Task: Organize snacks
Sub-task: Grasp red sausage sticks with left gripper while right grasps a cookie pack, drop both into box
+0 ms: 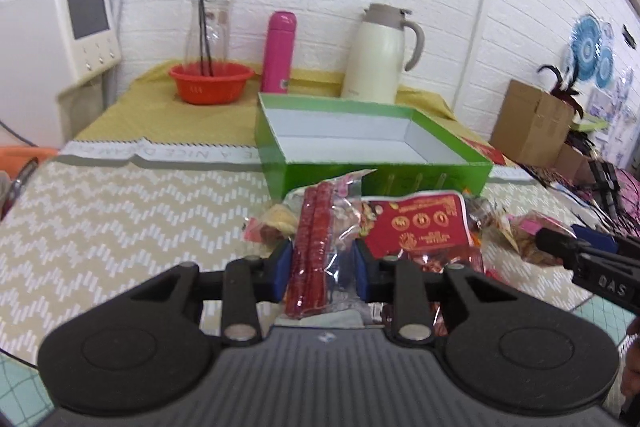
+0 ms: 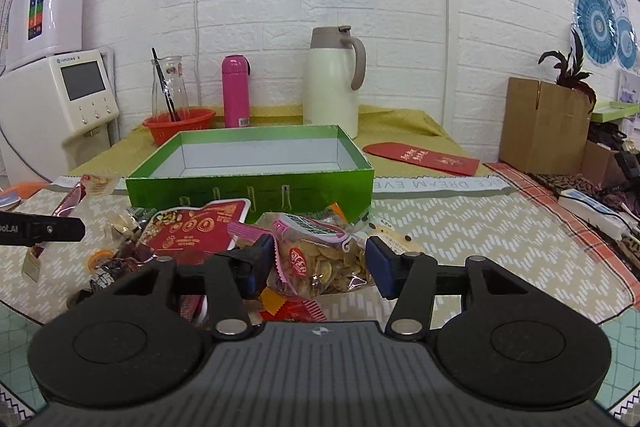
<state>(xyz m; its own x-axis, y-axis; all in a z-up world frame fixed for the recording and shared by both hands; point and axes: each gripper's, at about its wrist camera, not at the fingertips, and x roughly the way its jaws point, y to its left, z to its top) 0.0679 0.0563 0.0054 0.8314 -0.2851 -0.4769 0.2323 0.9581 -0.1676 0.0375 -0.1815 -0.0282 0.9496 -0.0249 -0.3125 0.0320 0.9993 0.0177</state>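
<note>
The left gripper (image 1: 323, 265) seemingly pinched the red stick packet (image 1: 311, 251) lengthwise between its jaws, the green box (image 1: 372, 171) straight ahead; the right gripper (image 2: 320, 261) stood spread around the seed bag (image 2: 320, 259).

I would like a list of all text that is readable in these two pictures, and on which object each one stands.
"DAS": on the right claw, seen from the left wrist.
"A NICE D...": cloth band, upside down, partly covered.
"...CE DREAM EVE...": the same band, right wrist view.
"...oLAI": on the left claw, cut by the picture's edge.
Too small or blurred: red snack packet, seed bag, red envelope, white appliance.
</note>
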